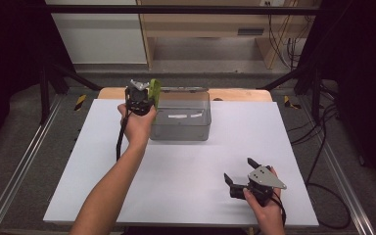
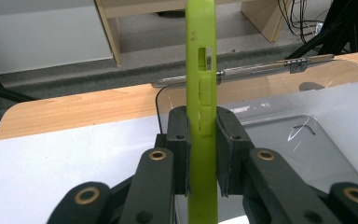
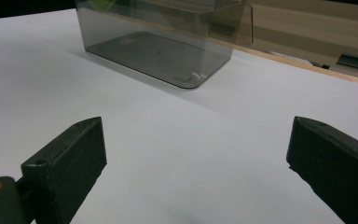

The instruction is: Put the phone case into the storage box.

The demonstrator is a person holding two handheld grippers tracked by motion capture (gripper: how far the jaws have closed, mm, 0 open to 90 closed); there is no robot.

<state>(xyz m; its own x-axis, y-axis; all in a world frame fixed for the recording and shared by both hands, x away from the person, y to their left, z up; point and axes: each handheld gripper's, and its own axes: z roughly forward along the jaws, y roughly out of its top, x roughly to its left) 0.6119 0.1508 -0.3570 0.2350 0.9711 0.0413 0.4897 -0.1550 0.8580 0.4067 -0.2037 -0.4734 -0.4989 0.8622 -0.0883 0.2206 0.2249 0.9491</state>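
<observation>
our left gripper (image 2: 202, 154) has its jaws clamped on the green phone case (image 2: 201, 93), edge-up at the clear box's (image 1: 181, 129) left rim. our right gripper (image 1: 239, 182) gapes empty over the tabletop (image 1: 186, 176). we judge the thin case could catch the rim and twist out.

Left tool (image 2: 201, 154) clamped, right tool (image 3: 196, 172) agape.

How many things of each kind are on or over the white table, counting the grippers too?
Green phone case: 1
Clear smoky box with open lid: 1
Grippers: 2, the left gripper and the right gripper
Total: 4
</observation>
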